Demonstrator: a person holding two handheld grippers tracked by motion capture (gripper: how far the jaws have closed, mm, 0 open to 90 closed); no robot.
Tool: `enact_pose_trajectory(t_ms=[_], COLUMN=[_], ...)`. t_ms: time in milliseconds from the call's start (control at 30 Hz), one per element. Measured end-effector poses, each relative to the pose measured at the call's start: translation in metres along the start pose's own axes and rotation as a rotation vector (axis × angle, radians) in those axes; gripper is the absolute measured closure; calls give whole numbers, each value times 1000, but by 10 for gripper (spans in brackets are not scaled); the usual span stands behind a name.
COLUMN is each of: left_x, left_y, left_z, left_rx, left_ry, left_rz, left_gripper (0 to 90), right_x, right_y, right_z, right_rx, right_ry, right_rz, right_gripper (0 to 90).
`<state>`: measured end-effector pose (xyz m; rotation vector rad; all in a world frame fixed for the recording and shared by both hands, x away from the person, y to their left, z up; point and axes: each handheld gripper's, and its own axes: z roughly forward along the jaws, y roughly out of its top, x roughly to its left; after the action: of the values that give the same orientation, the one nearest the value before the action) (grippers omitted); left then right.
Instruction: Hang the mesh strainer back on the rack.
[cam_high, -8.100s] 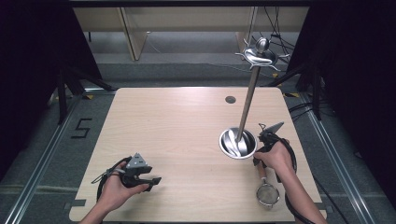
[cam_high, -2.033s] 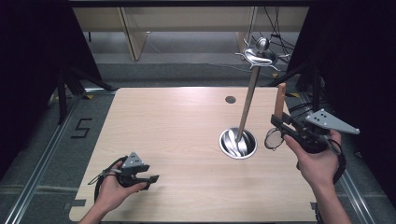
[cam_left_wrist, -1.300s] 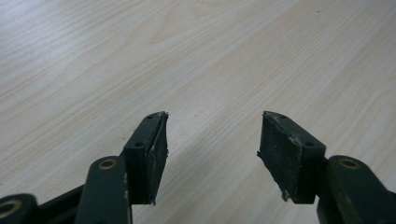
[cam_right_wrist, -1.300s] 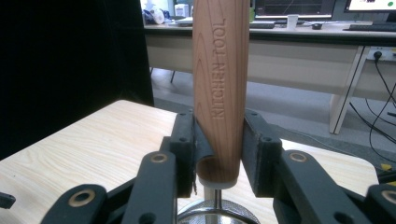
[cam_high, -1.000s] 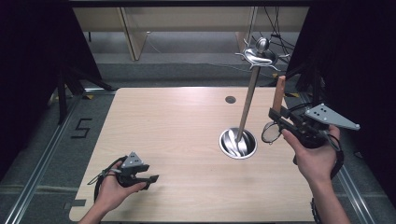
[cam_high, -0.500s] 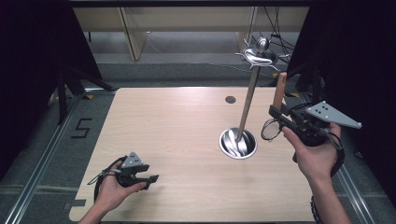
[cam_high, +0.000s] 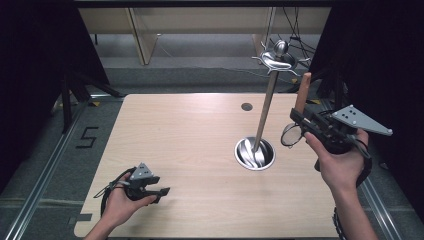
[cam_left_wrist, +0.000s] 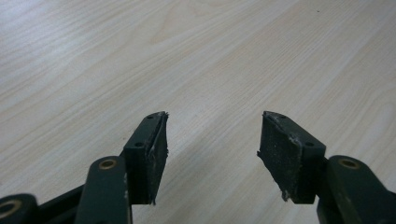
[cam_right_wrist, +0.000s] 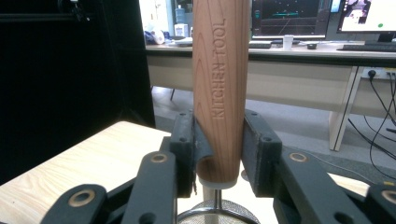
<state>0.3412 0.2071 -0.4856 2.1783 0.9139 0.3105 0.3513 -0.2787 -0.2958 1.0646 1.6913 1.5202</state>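
My right gripper (cam_high: 301, 121) is shut on the wooden handle (cam_high: 303, 89) of a small mesh strainer. It holds the strainer upright in the air at the table's right side, with the wire bowl (cam_high: 289, 135) hanging below the jaws. In the right gripper view the pads clamp the handle (cam_right_wrist: 219, 70), which is stamped "KITCHEN TOOL", and the mesh (cam_right_wrist: 217, 215) shows underneath. Just to the left stands a metal utensil stand (cam_high: 265, 112) with a hooked top (cam_high: 278, 58) and a round base (cam_high: 255, 154). My left gripper (cam_high: 159, 192) rests open on the table's front left, with nothing between its pads (cam_left_wrist: 154, 154).
A dark round grommet (cam_high: 246, 106) sits in the wooden table (cam_high: 190, 130) behind the stand. Black curtains close off both sides. Beyond the far edge stand desks (cam_right_wrist: 299, 70) with monitors, and cables trail on the floor.
Several seconds ago the strainer lay on the table by the right hand; now it is lifted with its handle up. Over the last second it rose slightly. The left gripper stayed put.
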Motion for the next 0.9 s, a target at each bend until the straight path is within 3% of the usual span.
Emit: enact_pose_trajectory(t_ms=[267,300,433,633,700,800,833,900], left_x=[0,-2,-1,-2,0,0,-2,-2], left_y=[0,0,0,0,0,0,0,0], left_z=[0,1,1,2,1,0,1,1], left_rx=[-3,-24,-14,-23,-11,3,-24,-22], left_ry=[-1,-3,-2,-3,7,-3,-3,-3], left_rz=[2,-26,-13,-25,4,7,-25,-21], left_gripper=[410,409,410,410,410,410,409,410], right_x=[3,2,1,4,3,3,3,3], right_y=[3,3,4,5,6,7,7,7], right_z=[0,1,2,2,2,3,3,4], right_rx=[-8,-14,-17,-16,-19,-21,-15,-12], right_ry=[1,0,-1,6,9,11,14,14], right_rz=[9,2,-10,20,5,5,8,16], right_gripper=[691,691,691,691,691,691,691,691])
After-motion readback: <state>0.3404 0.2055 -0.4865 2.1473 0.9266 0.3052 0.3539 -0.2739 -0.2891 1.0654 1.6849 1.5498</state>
